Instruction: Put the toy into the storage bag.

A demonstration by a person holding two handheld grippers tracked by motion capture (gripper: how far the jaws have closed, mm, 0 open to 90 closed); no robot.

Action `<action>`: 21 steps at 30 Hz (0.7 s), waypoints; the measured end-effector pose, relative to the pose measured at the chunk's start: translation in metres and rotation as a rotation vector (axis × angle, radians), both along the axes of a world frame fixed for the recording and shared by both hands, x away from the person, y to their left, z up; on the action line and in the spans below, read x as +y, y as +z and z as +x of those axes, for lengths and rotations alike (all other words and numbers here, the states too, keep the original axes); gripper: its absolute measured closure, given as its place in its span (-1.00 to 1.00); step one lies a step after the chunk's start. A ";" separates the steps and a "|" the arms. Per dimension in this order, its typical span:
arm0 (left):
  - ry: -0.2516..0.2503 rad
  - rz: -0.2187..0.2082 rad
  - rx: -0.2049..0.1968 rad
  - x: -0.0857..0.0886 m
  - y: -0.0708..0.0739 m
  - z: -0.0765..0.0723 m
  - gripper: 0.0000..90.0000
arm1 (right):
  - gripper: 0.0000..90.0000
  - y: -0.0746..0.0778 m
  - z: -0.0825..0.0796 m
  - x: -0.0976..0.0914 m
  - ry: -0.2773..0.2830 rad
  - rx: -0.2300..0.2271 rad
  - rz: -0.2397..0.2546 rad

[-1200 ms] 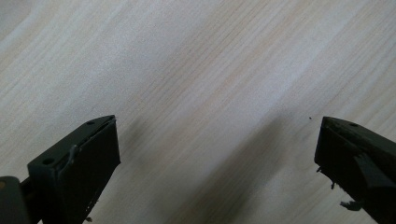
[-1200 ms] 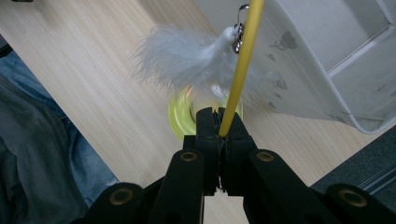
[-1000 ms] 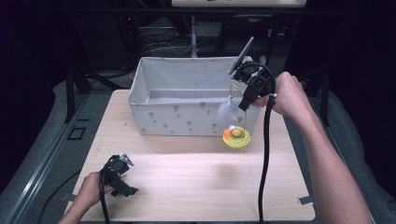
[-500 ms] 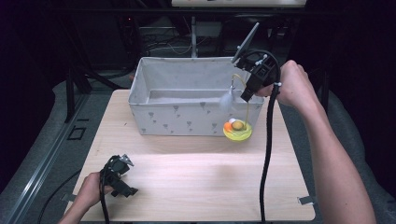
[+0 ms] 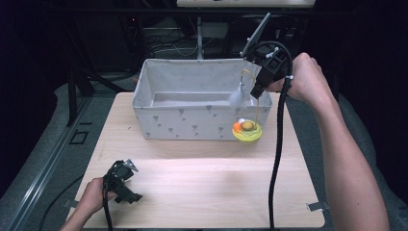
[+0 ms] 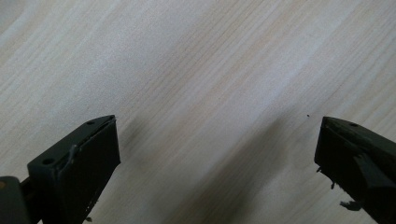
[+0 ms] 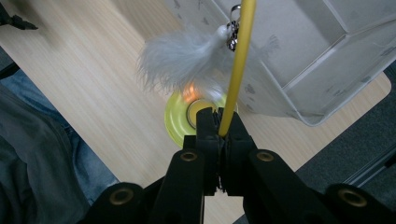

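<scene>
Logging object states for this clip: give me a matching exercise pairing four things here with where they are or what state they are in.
Things:
1. left gripper
2. right gripper
3. feather
4. bin

States:
a. hangs from the yellow wand's arched top
b. open, low over bare table
c. stands at the table's far edge
d. shut on the yellow wand

Pairs: 1-b, 2-d, 3-a, 4-c

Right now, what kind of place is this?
Probably a lab recording bench: a wooden table in a dark room, a hand-held right gripper with its cable, and a fabric bin.
</scene>
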State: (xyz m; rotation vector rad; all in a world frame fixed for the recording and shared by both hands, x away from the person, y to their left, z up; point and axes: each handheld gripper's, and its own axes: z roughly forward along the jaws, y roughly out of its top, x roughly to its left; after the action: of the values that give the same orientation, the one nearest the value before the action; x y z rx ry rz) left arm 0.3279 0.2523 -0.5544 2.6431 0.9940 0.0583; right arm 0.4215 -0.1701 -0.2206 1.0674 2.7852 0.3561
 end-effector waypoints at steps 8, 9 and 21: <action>0.002 -0.003 0.001 0.000 0.000 -0.001 -1.00 | 0.96 0.010 0.004 -0.003 -0.031 -0.008 0.006; 0.000 -0.002 0.003 0.000 0.000 -0.001 -1.00 | 0.96 0.013 0.005 -0.003 -0.032 -0.012 0.007; -0.007 -0.004 0.009 -0.002 -0.002 0.001 -1.00 | 0.96 0.035 0.013 -0.006 -0.063 -0.025 0.000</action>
State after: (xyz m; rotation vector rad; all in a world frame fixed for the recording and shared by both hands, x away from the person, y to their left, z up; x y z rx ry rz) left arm 0.3284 0.2500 -0.5563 2.6453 0.9861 0.0426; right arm 0.4341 -0.1760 -0.1852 1.1397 2.7227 0.3590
